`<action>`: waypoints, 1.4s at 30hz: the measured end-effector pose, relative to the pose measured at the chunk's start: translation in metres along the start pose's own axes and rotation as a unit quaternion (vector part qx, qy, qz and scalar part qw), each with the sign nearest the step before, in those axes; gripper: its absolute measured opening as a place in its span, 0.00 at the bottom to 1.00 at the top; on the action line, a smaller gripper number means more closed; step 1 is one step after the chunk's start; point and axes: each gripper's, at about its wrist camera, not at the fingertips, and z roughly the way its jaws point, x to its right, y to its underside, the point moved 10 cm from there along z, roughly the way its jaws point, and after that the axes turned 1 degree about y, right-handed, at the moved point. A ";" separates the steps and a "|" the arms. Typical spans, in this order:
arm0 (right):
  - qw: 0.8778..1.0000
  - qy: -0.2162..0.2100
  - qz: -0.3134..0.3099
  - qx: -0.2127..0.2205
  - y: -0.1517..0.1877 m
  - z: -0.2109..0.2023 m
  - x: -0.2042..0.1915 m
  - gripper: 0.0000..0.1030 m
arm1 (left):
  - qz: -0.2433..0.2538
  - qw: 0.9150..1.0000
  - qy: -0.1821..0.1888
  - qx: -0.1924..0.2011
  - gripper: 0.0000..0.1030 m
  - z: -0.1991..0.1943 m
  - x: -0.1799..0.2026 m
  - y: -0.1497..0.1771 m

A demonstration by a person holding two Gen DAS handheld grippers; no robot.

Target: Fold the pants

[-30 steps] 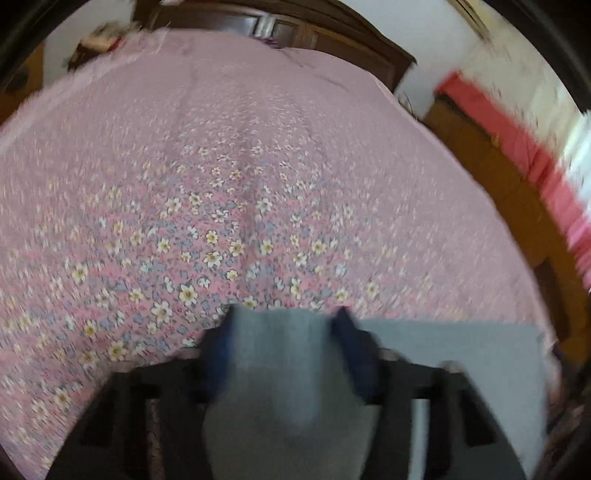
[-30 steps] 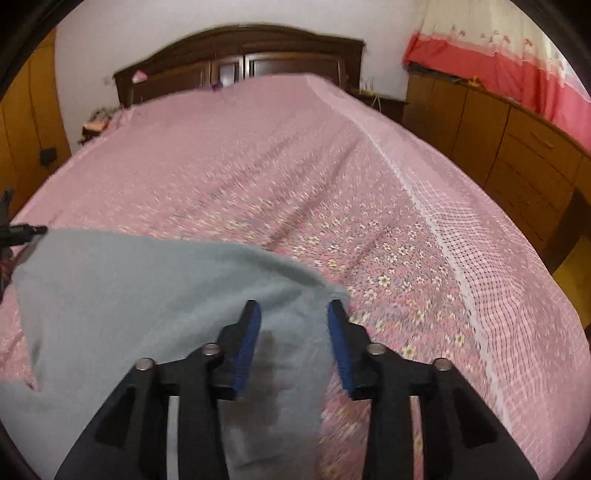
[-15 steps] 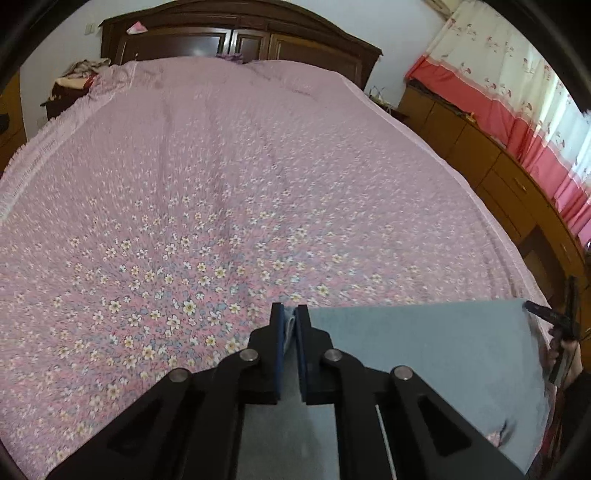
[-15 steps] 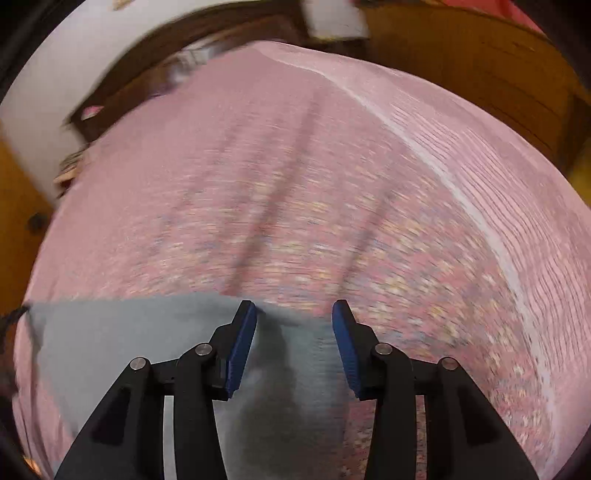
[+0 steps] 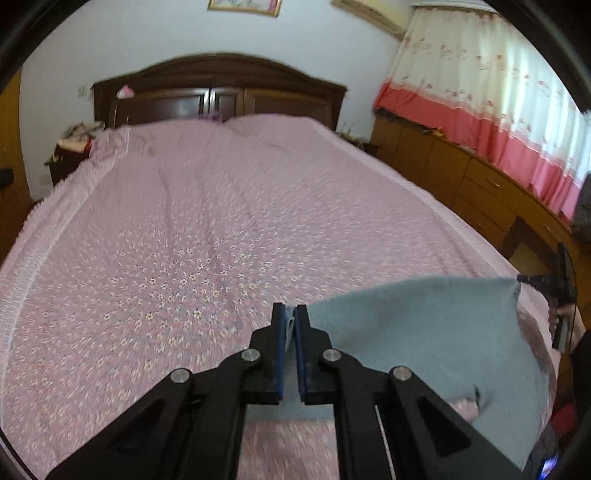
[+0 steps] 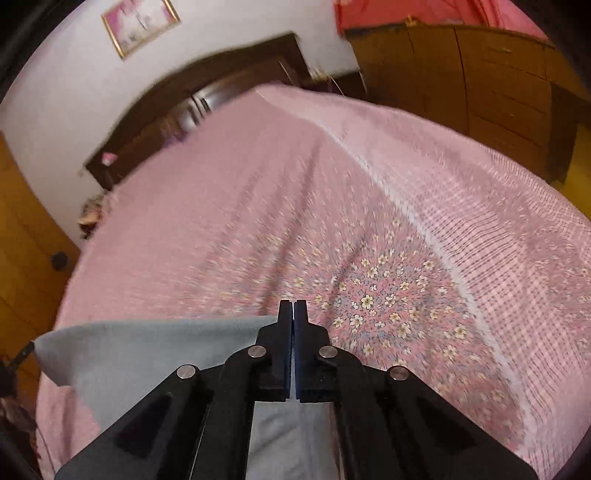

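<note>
Grey pants point(image 5: 424, 332) span the floral bed point(image 5: 184, 240); left gripper point(image 5: 290, 314) and right gripper point(image 6: 293, 310) each clamp a corner, wooden cabinets point(image 5: 461, 177) alongside.

I count one pair of grey pants point(image 5: 424, 332), one of my grippers at each top corner: two grippers, left point(image 5: 290, 321) and right point(image 6: 294, 317). One bed point(image 5: 184, 221), one dark headboard point(image 5: 221, 92), one framed picture point(image 6: 140, 24), one curtain point(image 5: 498, 110).
</note>
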 end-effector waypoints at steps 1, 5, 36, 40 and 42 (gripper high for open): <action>1.000 -0.004 -0.002 0.000 0.001 -0.003 0.000 0.00 | 0.003 1.000 0.003 0.003 0.04 -0.011 0.005 0.004; 1.000 -0.012 0.010 0.010 0.013 -0.027 0.007 0.00 | -0.006 1.000 0.004 0.012 0.04 -0.053 0.010 0.019; 0.999 -0.037 -0.003 -0.014 0.180 -0.137 0.039 0.00 | -0.102 0.993 0.034 0.056 0.02 -0.260 0.030 0.257; 0.999 -0.027 -0.011 -0.029 0.190 -0.129 0.043 0.01 | -0.091 0.994 0.039 0.042 0.02 -0.259 0.039 0.273; 0.999 -0.025 -0.017 -0.029 0.192 -0.129 0.045 0.01 | -0.092 0.993 0.053 0.044 0.02 -0.260 0.047 0.274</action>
